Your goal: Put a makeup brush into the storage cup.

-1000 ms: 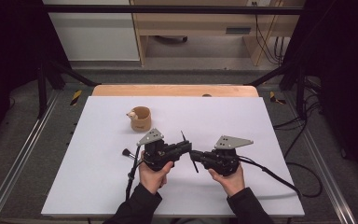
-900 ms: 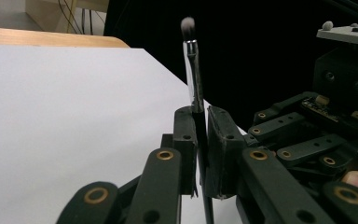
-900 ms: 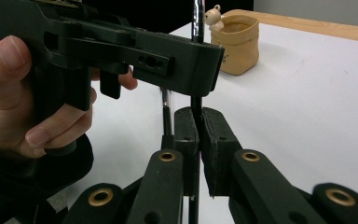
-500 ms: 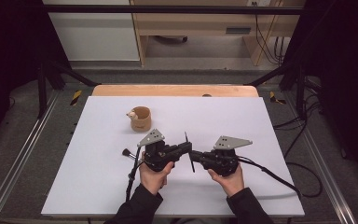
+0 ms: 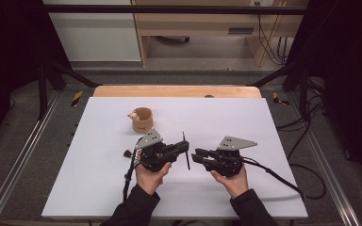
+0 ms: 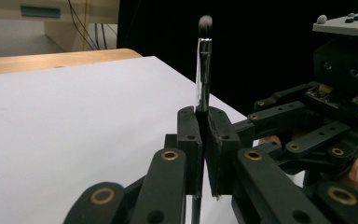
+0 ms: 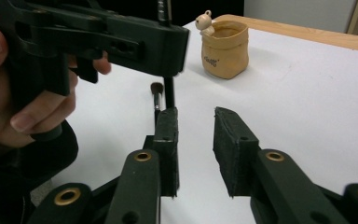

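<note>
My left gripper (image 5: 184, 147) (image 6: 204, 119) is shut on a thin black makeup brush (image 5: 185, 151) (image 6: 204, 70), which stands upright with its pale bristles on top. The brush's black handle (image 7: 169, 93) hangs just outside the left pad of my right gripper (image 5: 197, 155) (image 7: 196, 119). The right gripper's jaws have just been opening and stand apart with nothing between them. Both grippers meet tip to tip above the white table mat (image 5: 245, 122), at its middle front.
A tan pouch-shaped cup (image 5: 142, 120) (image 7: 224, 49) with a small bear figure on its rim stands behind the left gripper. A second brush head with brown bristles (image 7: 156, 88) shows low beyond the left gripper. A wooden strip (image 5: 176, 91) edges the mat's far side.
The right gripper's jaws have parted and come off the brush. The brush now stands straighter in the left gripper. Both hands stay where they were.
</note>
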The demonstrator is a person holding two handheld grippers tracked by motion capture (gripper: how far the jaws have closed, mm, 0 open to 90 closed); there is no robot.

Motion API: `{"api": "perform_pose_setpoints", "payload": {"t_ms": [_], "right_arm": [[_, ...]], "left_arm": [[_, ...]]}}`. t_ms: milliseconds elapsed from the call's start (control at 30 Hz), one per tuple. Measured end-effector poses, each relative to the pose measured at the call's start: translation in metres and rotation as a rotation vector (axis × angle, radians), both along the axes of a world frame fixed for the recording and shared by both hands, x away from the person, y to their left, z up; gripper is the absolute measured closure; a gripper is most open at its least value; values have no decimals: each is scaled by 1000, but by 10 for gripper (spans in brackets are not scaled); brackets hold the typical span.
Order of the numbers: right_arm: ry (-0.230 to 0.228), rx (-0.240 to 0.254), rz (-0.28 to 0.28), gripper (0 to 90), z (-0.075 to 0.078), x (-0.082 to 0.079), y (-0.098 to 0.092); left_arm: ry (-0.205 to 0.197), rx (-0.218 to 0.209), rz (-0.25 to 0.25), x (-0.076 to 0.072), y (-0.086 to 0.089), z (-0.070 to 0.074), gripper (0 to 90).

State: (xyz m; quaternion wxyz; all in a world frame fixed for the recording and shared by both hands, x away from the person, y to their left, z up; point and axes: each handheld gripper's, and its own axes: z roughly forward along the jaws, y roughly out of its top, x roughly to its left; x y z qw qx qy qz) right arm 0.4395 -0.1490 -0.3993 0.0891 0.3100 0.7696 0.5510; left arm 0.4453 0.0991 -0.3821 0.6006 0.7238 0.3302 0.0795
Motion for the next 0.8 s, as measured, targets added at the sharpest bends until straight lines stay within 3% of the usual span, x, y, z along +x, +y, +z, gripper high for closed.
{"api": "perform_pose_setpoints", "payload": {"t_ms": [467, 567, 800], "right_arm": [[-40, -59, -138, 412, 1, 2, -8], [-36, -53, -156, 373, 1, 3, -11], [-54, -89, -182, 279, 0, 3, -16]], "left_arm": [[-43, 52, 56, -7, 36, 13, 844], [-44, 54, 63, -7, 43, 13, 844], [-47, 63, 77, -8, 52, 13, 844]]}}
